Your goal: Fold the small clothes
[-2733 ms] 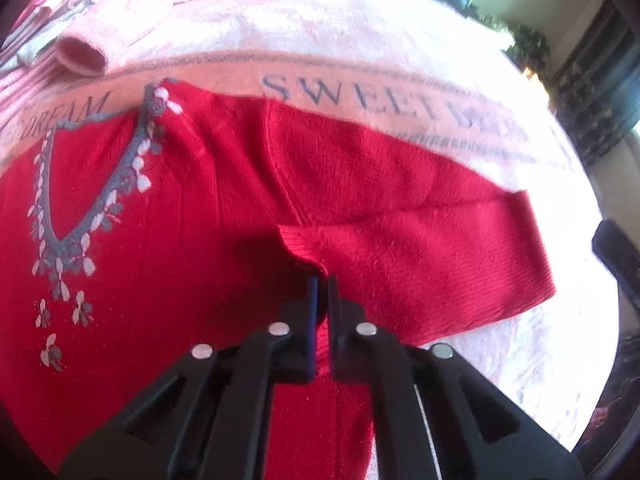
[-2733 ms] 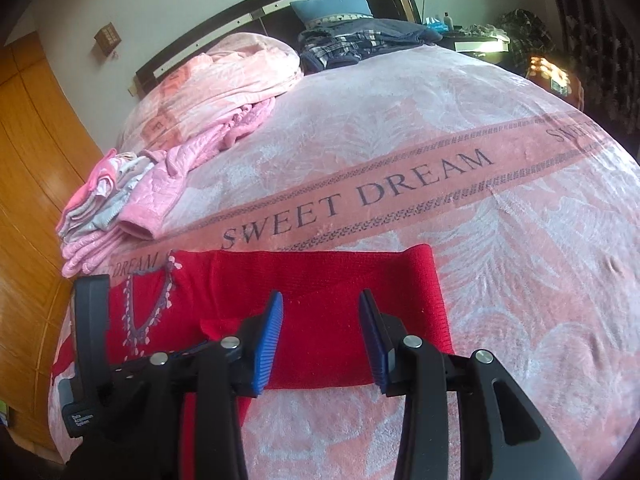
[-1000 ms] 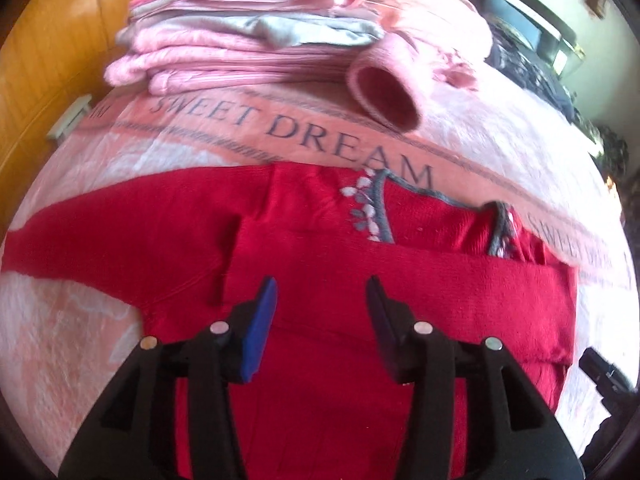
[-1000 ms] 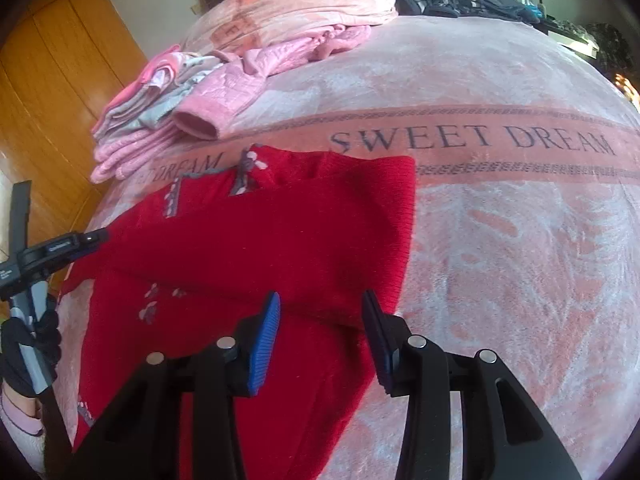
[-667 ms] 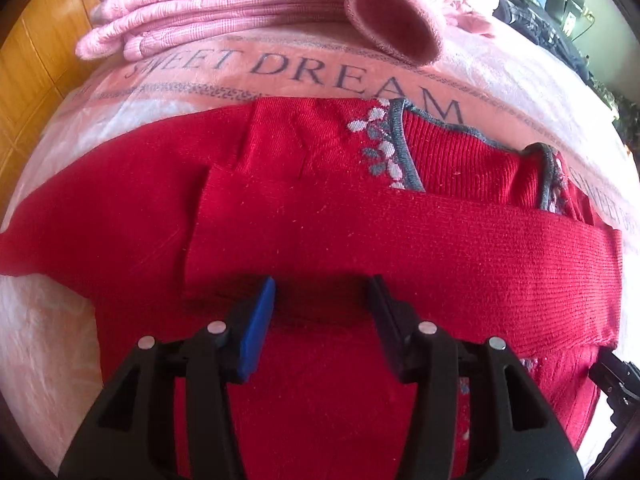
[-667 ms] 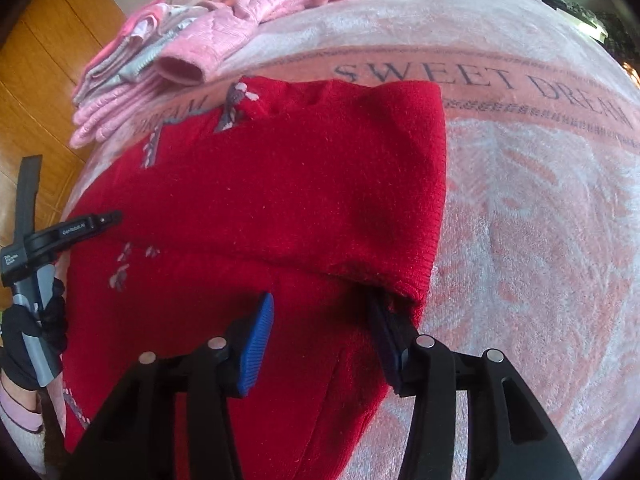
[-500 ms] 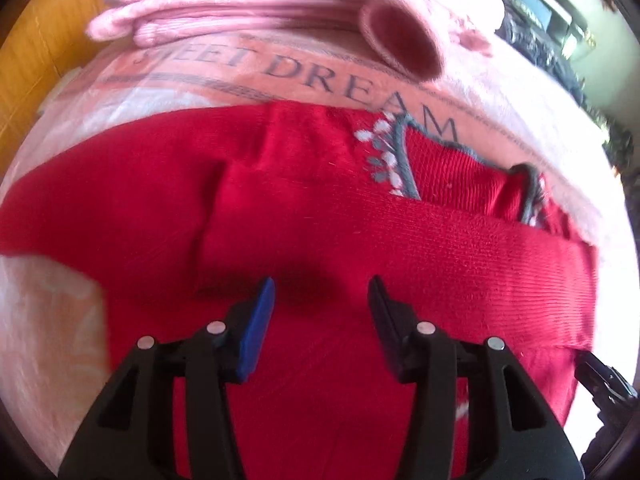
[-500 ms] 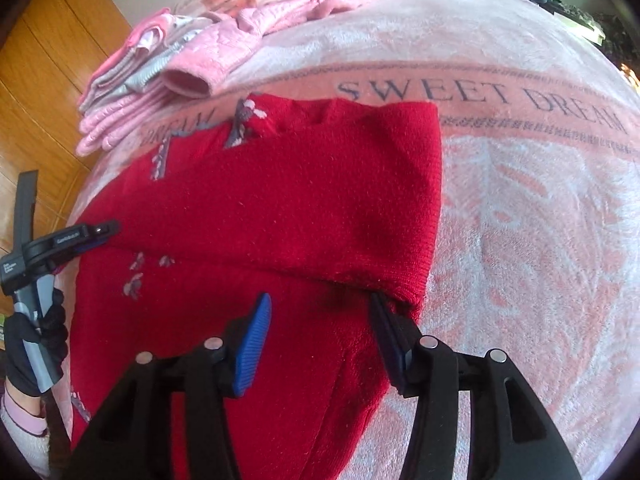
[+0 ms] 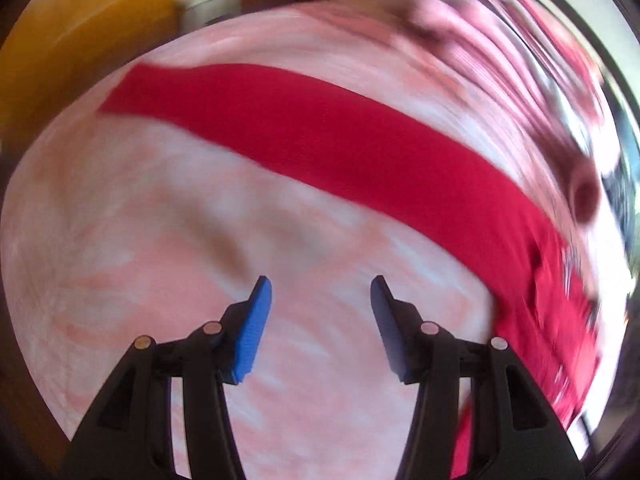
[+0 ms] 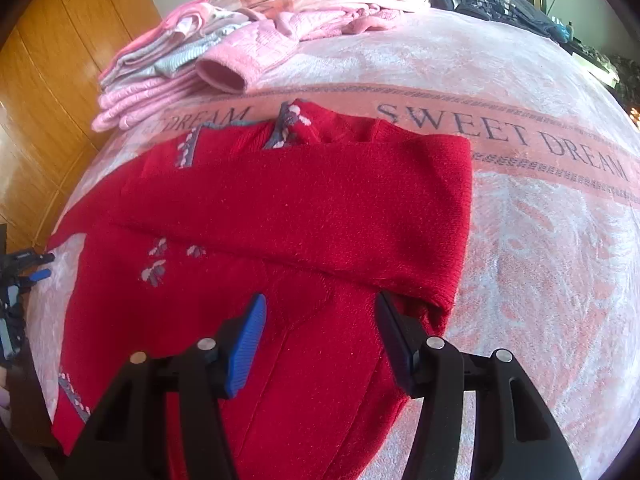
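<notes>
In the right wrist view, the right tongs (image 10: 320, 316) fill the bottom of the frame, jaws apart and gripping nothing, poised low over the sweater (image 10: 280, 216), which lies flat on the bed (image 10: 540, 240) across the centre and lower left. One sleeve (image 10: 360, 204) is already folded across the chest, its cuffed fold edge ending right of centre. The left wrist view is blurred; there the left tongs (image 9: 322, 312) at the bottom centre also stand apart and empty, over bare blanket, with the other sleeve (image 9: 320, 136) stretched out flat as a red band from the upper left toward the right edge. That sleeve looks like the step in hand: it wants folding in over the body to match the first. To do it well, I would take the cuff end near the upper left with the left tongs, pinching only the sleeve layer and not the blanket pile beneath, lift just enough to clear, and carry it straight across so it lands level on the folded sleeve. The right tongs could press the body down so it does not drag. Farther back, in the upper left of the right view, a pink pile (image 10: 180, 64) sits well clear.
</notes>
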